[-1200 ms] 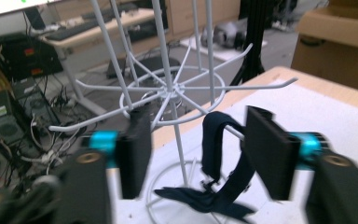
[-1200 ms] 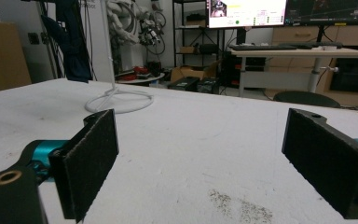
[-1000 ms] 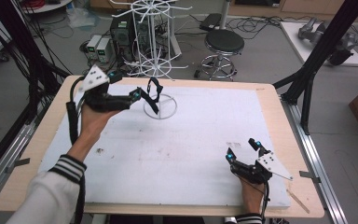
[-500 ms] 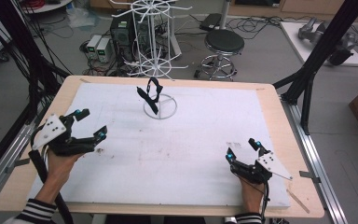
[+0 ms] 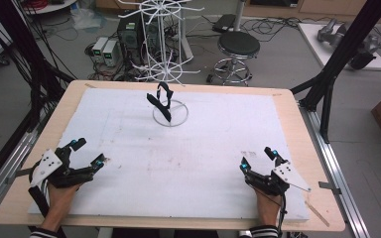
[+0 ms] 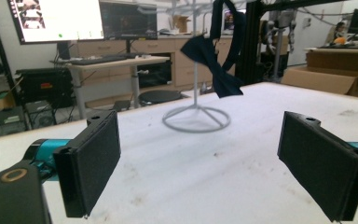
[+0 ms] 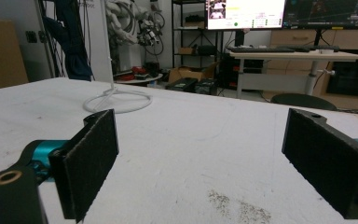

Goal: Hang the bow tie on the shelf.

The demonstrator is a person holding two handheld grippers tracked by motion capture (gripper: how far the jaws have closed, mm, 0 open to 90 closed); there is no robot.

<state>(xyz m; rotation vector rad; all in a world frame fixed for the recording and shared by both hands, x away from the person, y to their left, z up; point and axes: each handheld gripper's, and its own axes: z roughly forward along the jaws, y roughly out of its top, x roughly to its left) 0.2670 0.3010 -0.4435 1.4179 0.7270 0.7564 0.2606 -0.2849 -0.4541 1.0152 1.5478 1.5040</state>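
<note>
In the high view, a dark bow tie (image 5: 159, 103) is seen hung on a white wire stand (image 5: 170, 113) at 12 o'clock on the table (image 5: 278, 129). The left gripper (image 5: 88, 152) at 8 o'clock and the right gripper (image 5: 258, 158) at 4 o'clock are rested, jaws spread, nothing held.

In the left gripper view, the bow tie (image 6: 212, 56) is seen well beyond the spread jaws.

In the right gripper view, the stand's ring base (image 7: 117, 101) is seen at 11 o'clock. The hanging is judged done; little appears left.
</note>
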